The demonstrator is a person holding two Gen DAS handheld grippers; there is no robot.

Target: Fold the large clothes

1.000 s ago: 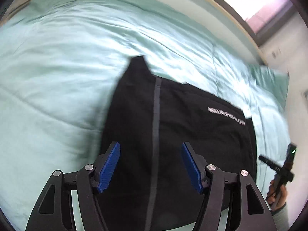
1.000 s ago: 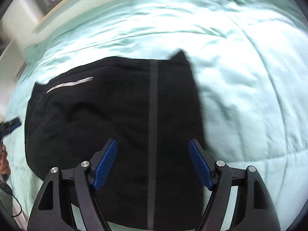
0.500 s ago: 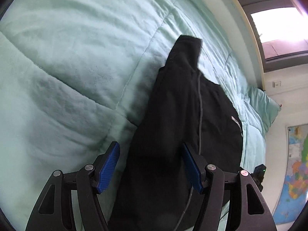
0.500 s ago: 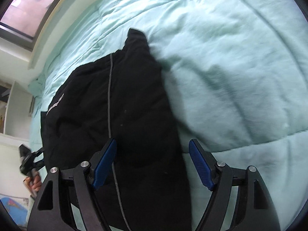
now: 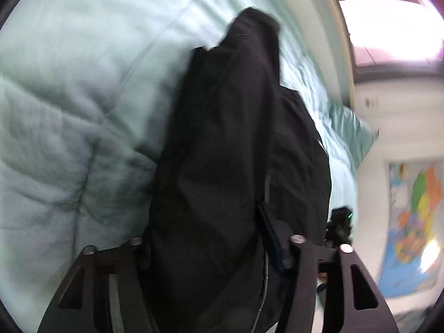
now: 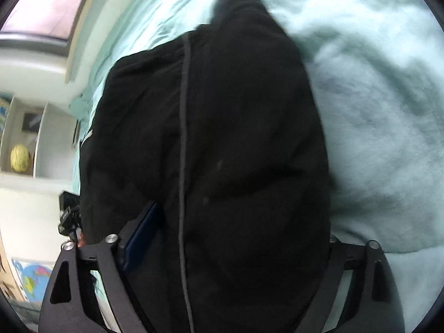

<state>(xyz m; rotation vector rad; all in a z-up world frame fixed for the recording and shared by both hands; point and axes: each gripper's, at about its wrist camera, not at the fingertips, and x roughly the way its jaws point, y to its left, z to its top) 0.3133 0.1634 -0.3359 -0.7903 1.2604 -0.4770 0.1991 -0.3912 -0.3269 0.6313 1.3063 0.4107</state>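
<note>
Two grippers are straddling a bulky black fabric garment (image 5: 230, 149) on a quilted mint-green bedspread (image 5: 69, 105): the left gripper (image 5: 208, 238) has just been closing, the right gripper (image 6: 236, 222) opening; whether either one is clamping the cloth, I cannot tell.

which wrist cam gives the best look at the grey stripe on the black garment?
Right wrist. The grey stripe runs unbroken down the black garment from its far end to between the gripper fingers. In the left wrist view, only a short piece of it shows beside a fold; the rest is hidden and blurred.
</note>
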